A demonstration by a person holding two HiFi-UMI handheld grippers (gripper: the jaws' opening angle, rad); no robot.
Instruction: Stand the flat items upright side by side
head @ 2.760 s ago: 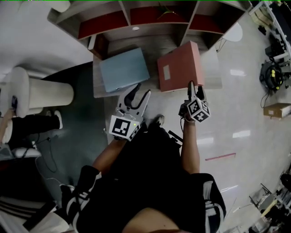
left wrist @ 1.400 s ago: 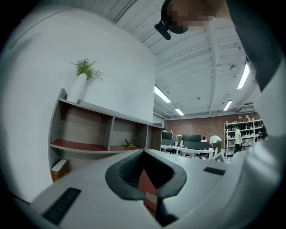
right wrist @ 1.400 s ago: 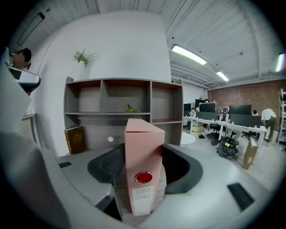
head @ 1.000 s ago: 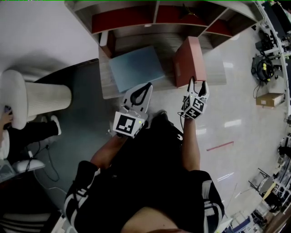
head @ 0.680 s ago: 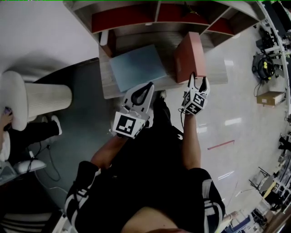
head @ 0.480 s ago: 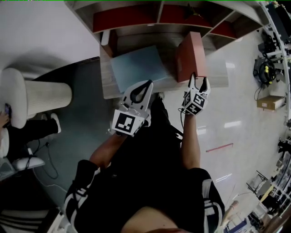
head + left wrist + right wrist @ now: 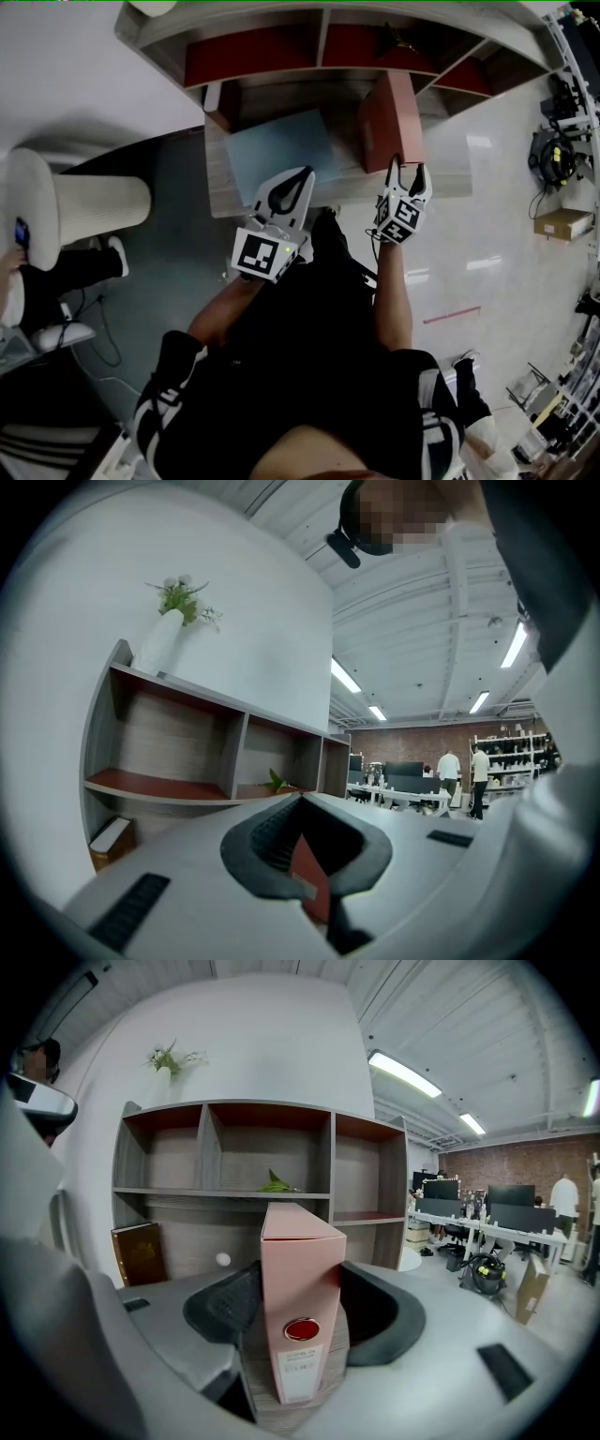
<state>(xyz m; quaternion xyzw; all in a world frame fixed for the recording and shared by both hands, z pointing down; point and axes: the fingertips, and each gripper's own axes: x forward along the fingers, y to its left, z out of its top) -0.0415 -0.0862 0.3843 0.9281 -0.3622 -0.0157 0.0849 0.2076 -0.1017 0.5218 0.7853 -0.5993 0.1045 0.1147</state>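
Here both forearms reach forward to the desk. The pink file box stands upright on it before the shelf unit, label facing back. The right gripper clasps the box's sides, jaws wide; the left gripper, closed and empty, hangs over the flat blue folder.

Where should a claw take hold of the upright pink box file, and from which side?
Across the narrow labelled spine of the pink box file, coming from the front edge of the desk, one jaw on each broad face. It stands upright with the spine facing outward, and that is its narrowest span. The right claw grips it just so.
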